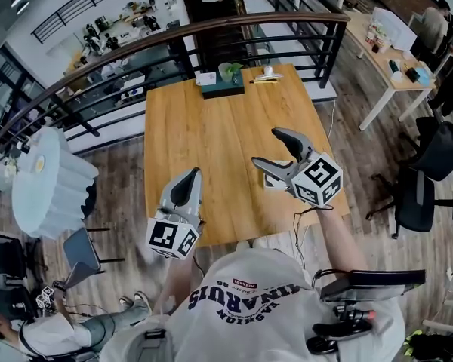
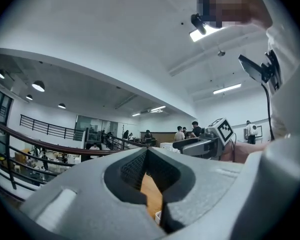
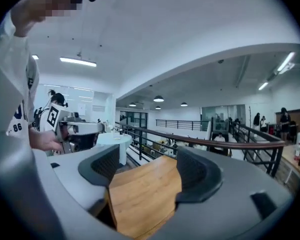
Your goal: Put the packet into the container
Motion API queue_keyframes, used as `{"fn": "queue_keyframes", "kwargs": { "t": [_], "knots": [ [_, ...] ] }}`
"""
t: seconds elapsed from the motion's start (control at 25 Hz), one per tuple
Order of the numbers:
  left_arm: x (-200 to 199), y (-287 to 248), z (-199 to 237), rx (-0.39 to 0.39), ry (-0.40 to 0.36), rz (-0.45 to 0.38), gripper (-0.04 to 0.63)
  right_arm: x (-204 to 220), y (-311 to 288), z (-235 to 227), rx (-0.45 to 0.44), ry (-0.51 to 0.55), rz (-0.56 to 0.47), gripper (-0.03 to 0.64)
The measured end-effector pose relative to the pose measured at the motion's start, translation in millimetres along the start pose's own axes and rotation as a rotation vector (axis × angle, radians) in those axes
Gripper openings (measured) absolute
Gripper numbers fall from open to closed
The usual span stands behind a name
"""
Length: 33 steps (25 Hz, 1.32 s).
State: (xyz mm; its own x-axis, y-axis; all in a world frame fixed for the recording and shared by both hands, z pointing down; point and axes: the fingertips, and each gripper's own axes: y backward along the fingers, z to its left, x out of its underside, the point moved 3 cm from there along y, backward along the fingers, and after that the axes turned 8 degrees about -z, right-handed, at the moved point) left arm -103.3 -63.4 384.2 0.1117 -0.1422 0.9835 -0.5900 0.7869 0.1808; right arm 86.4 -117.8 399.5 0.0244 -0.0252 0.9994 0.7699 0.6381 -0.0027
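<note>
What looks like the packet (image 1: 206, 78), small and white, lies at the far edge of the desk (image 1: 211, 149) on a dark tray (image 1: 225, 90), ahead of both hands and not clearly nearer either. The right hand-held gripper (image 1: 264, 146) gapes empty; the left hand-held gripper (image 1: 192, 176) is closed.

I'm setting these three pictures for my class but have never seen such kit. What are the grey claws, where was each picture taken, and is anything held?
A person holds a two-jaw gripper in each hand. The head view looks down from a camera on their head at a wooden table. The other two come from cameras riding on each gripper, looking along its jaws. The left gripper has its jaws together, the right gripper has them apart; neither holds anything. A dark tray and green cup sit at the table's far end.
</note>
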Motion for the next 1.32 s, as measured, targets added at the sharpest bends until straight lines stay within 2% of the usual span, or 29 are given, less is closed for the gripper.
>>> {"fn": "queue_keyframes", "kwargs": {
  "t": [0.04,0.16,0.24,0.32,0.36,0.76,1.32],
  "knots": [
    [-2.9,-0.1,-2.5,0.008,0.002,-0.008,-0.002,-8.4,3.5,8.9,-0.006,0.028,-0.029,0.36],
    [-10.6,2.3,-7.4,0.019,0.008,-0.031,-0.002,-25.4,14.9,28.5,0.003,0.073,-0.102,0.249],
    [-12.7,3.9,-9.5,0.021,0.013,-0.037,-0.002,-31.2,21.8,34.9,0.017,0.071,-0.14,0.157],
    [-12.3,5.3,-10.3,0.023,0.017,-0.036,-0.002,-33.1,26.5,37.2,0.041,0.068,-0.167,0.028],
    [-11.6,5.9,-10.3,0.025,0.019,-0.035,-0.001,-32.8,27.5,38.1,0.048,0.064,-0.175,0.011],
    [1.6,11.0,-7.0,0.032,0.062,-0.026,-0.002,-26.1,29.3,36.6,0.097,0.059,-0.15,0.008],
    [10.7,0.3,-8.4,0.059,0.079,-0.03,-0.002,-20.5,35.4,27.0,0.151,0.074,-0.107,0.008]
  ]
}}
